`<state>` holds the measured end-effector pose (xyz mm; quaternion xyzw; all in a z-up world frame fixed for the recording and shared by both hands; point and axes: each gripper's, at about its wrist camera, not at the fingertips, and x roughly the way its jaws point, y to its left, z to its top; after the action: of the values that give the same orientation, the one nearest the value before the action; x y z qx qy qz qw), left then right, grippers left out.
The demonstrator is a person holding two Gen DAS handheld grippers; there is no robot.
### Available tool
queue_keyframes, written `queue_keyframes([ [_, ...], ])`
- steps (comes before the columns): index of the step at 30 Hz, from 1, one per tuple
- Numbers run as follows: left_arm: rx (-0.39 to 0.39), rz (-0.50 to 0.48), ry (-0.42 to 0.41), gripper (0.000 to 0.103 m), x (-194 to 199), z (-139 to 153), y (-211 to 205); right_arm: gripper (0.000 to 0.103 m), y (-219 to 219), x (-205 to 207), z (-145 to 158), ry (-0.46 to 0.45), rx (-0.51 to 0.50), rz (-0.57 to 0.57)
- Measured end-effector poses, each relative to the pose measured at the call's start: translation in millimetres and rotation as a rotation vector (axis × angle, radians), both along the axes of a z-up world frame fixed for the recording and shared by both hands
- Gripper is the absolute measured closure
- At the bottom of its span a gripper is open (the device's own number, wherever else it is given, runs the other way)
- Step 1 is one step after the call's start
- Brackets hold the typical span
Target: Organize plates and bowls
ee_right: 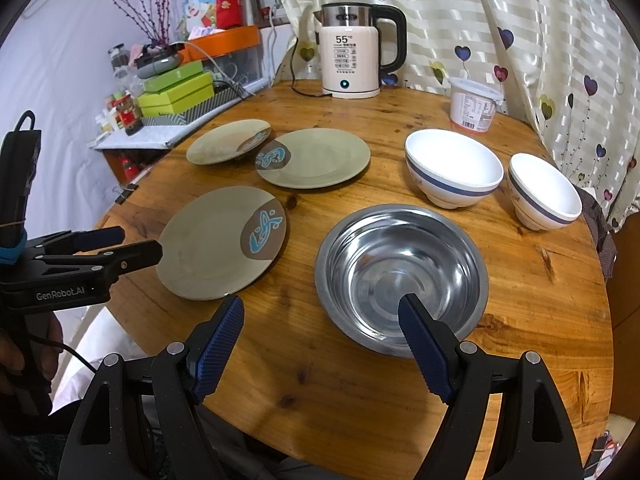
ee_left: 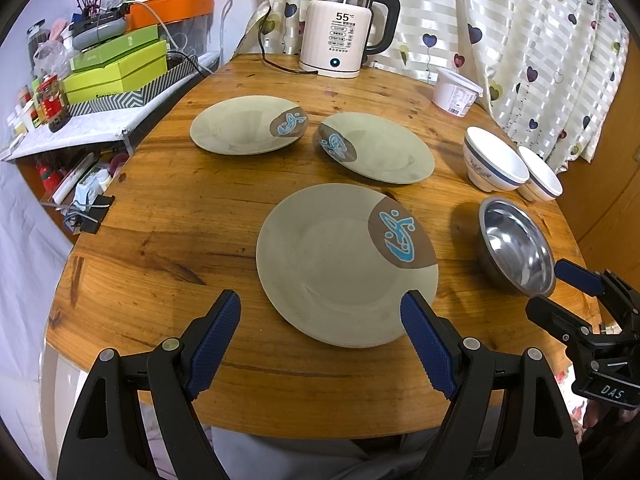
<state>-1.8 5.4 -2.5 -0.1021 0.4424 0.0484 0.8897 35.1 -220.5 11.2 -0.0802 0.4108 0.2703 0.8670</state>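
Left hand-held gripper [ee_left: 320, 340] hovers low over the near edge of the round wooden bench [ee_left: 168, 240], fingers spread wide apart, nothing between them; its right blue pad [ee_left: 426, 346] sits just over the 5 o'clock rim of the near plate [ee_left: 340, 268], contact not clear. Right hand-held gripper [ee_right: 320, 340] is also held low at the near bench edge, pointing forward, fingers wide apart and empty; its right pad [ee_right: 424, 350] overlaps the 6 o'clock rim of the steel bowl [ee_right: 400, 276] in view, cannot tell if touching. In the right wrist view the left hand-held gripper shows at 9 o'clock, side-on, level with the near plate's left rim, a cable hanging from it. Three green plates with a brown-blue fish patch lie flat and apart on the bench: near plate at centre, middle plate [ee_left: 380, 148] at its 12 o'clock, far-left plate [ee_left: 244, 124] at 11 o'clock, the last two almost touching at the rims. Steel bowl stands upright at 3 o'clock of the near plate, near but apart. Two white bowls with a blue band, larger bowl [ee_right: 454, 168] and smaller bowl [ee_right: 544, 192], stand side by side beyond the steel bowl at 1 o'clock, close together. Kettle [ee_left: 344, 28] reading 55 stands at the far edge, 12 o'clock; white tub [ee_left: 456, 92] at 2 o'clock by the curtain [ee_left: 540, 40].
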Motion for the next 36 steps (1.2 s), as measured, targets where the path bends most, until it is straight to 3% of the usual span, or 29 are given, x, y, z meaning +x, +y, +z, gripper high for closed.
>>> queue_keyframes([
  [36, -0.033, 0.061, 0.013, 0.02, 12.7, -2.8, 25.9, 0.023, 20.6, 11.6, 4.3, 0.007, -0.01, 0.035],
])
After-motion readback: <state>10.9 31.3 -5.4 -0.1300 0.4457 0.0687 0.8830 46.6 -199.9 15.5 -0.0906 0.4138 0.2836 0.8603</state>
